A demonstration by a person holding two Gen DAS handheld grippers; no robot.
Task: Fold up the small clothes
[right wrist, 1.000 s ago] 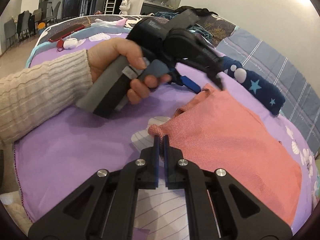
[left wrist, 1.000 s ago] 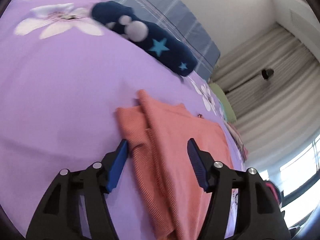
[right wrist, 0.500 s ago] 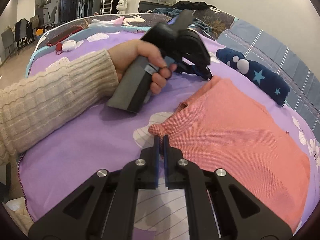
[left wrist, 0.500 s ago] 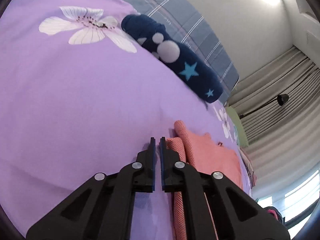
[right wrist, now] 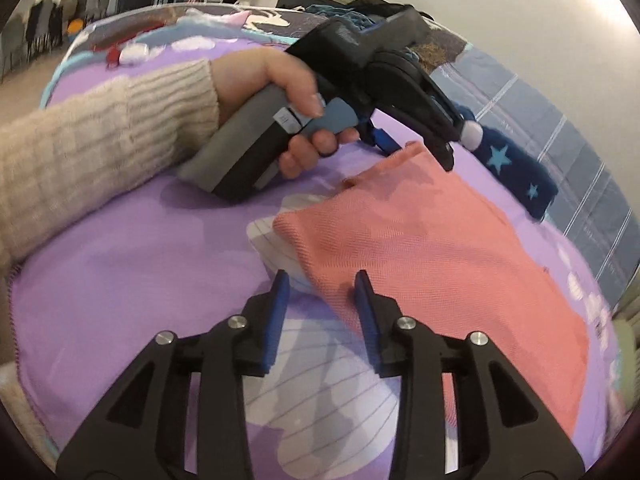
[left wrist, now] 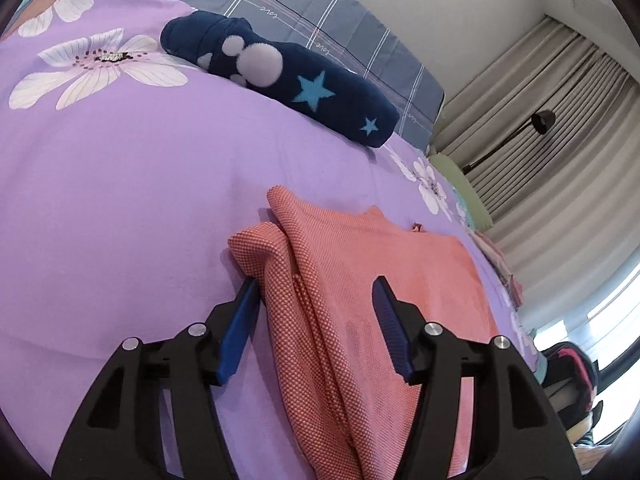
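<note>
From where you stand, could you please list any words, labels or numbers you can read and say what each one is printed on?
"love" on the blue-grey striped pillow, printed small along its pale lines in several places, upside down in the left wrist view.
Nothing legible on the coral garment or the navy star-patterned item.
The right wrist view is too blurred for any text.

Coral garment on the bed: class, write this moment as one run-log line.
stage: fold, mid-step | coral garment: flat on purple bedspread | left gripper: opening, astride folded edge | right gripper: opening, corner between

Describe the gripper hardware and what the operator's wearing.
Both the left gripper and the right gripper have black skeletal linkages with silver pivot bolts and blue ribbed pads. The left unit has a grey handle with a blue-grey trigger. The operator wears a cream ribbed knit sleeve.
</note>
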